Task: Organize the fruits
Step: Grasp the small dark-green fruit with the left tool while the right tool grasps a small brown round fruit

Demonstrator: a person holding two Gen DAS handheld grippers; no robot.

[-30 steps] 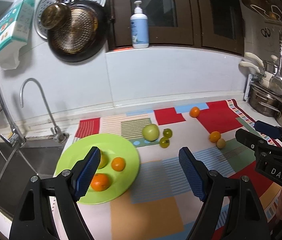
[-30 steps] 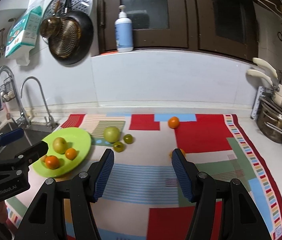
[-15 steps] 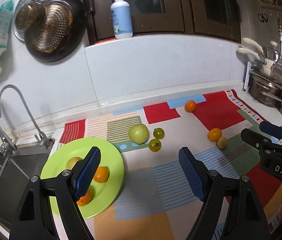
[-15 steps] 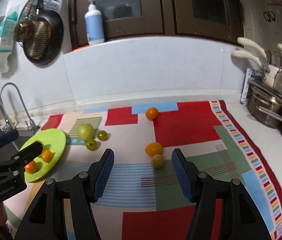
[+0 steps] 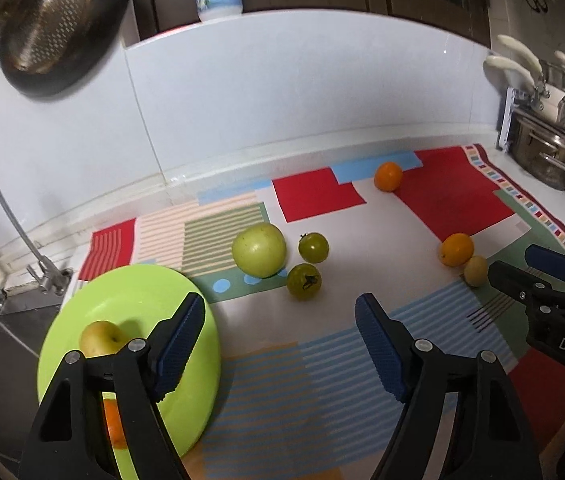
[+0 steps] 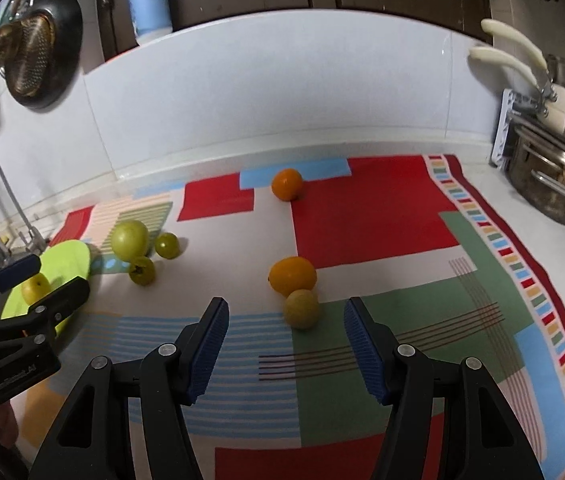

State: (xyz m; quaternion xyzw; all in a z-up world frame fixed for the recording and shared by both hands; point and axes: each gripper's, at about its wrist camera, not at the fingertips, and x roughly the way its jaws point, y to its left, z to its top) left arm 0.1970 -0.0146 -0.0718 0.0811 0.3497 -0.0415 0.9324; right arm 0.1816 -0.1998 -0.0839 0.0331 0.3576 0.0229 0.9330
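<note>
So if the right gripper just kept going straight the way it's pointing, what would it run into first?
Most likely the small yellow-green fruit, which lies just ahead of the open right gripper, roughly centred between its fingers. The orange sits right behind it, apparently touching. Depth is hard to judge.

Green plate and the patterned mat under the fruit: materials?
Green plate: probably plastic; uniform lime colour, smooth, soft sheen. Patterned mat: likely thin printed cloth or vinyl; it lies flat, matte, with printed colour blocks. Weave not resolvable.

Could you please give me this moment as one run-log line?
left gripper: open, empty, by green plate | right gripper: open, empty, facing small yellow fruit | six fruits on mat
</note>
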